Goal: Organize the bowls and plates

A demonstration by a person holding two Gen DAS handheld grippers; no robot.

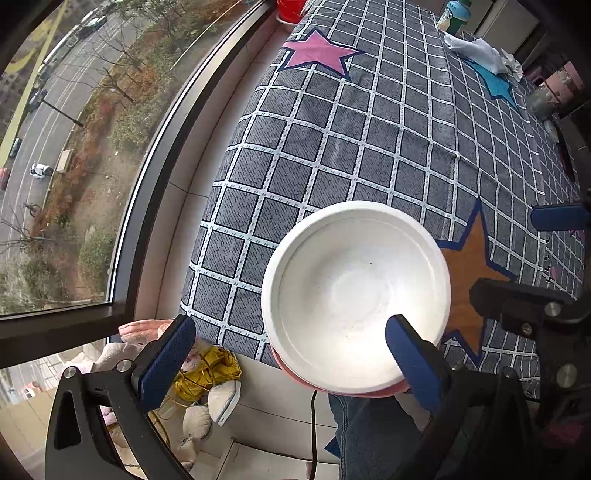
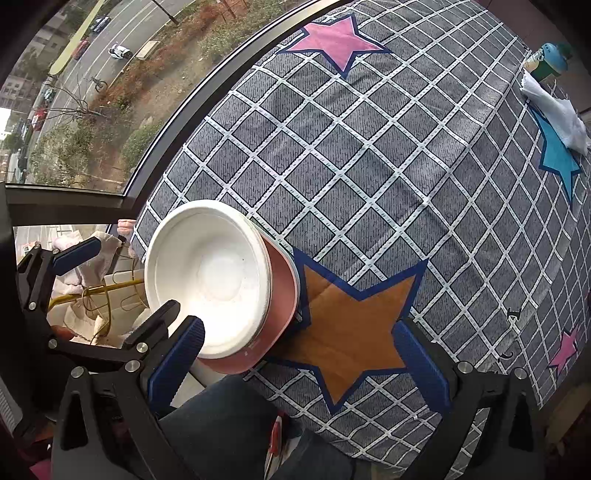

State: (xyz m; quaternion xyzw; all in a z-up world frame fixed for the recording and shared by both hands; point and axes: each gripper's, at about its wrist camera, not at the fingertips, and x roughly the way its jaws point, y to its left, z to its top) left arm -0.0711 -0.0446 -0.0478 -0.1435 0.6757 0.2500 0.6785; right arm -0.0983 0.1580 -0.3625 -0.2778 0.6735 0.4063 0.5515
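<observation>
A white bowl [image 1: 354,295] sits nested on a pink plate [image 2: 282,295] at the near left corner of the checked tablecloth [image 1: 369,147]. The pink plate's rim also shows under the bowl in the left wrist view [image 1: 295,376]. My left gripper [image 1: 291,354] is open; its right finger reaches over the bowl's near rim and its left finger hangs off the table edge. My right gripper [image 2: 299,363] is open and empty, just right of the stack, over an orange star [image 2: 354,328]. The left gripper also shows in the right wrist view [image 2: 122,275].
A crumpled white cloth [image 1: 480,51] and a green-capped bottle [image 1: 454,14] sit at the table's far end. A red container [image 1: 290,9] stands at the far left by the window. Soft toys and yellow wire [image 1: 207,373] lie on the floor below the table edge.
</observation>
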